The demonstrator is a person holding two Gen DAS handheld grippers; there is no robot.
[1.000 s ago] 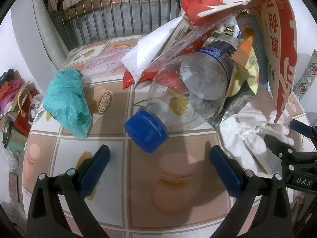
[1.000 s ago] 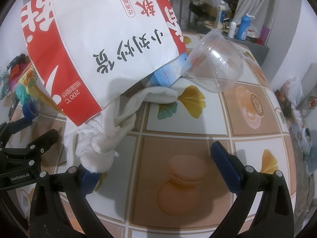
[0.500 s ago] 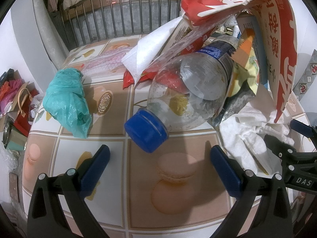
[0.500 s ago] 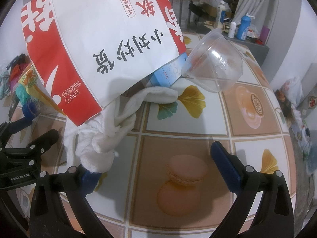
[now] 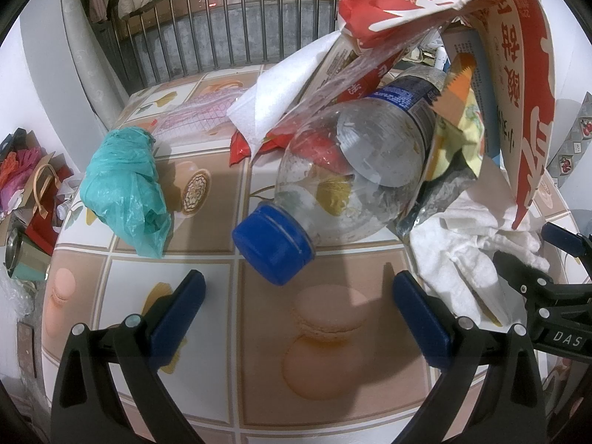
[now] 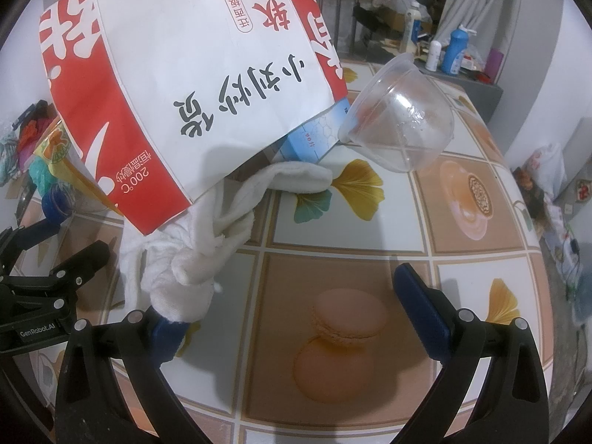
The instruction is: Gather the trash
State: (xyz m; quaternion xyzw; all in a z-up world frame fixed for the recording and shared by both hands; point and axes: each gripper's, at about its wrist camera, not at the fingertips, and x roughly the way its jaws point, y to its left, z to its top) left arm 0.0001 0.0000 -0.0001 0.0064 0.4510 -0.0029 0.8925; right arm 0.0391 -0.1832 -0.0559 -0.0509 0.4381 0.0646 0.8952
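Note:
A heap of trash lies on the tiled table [image 5: 333, 370]. In the left wrist view a clear plastic bottle [image 5: 355, 170] with a blue cap [image 5: 272, 246] points at me, under a red and white paper bag [image 5: 525, 74]. A crumpled white cloth [image 5: 466, 251] lies to its right, and a teal plastic bag [image 5: 125, 181] lies apart at the left. My left gripper [image 5: 296, 303] is open and empty just short of the cap. My right gripper [image 6: 292, 296] is open; its left finger touches the cloth [image 6: 207, 244]. The paper bag [image 6: 192, 85] and a clear plastic cup [image 6: 403, 125] lie ahead of it.
A metal railing [image 5: 222, 37] runs behind the table. White paper [image 5: 281, 100] and a red wrapper [image 5: 240, 148] lie in the heap. Clutter sits on the floor at the left [image 5: 29, 170]. Bottles stand on a far shelf [image 6: 455, 51].

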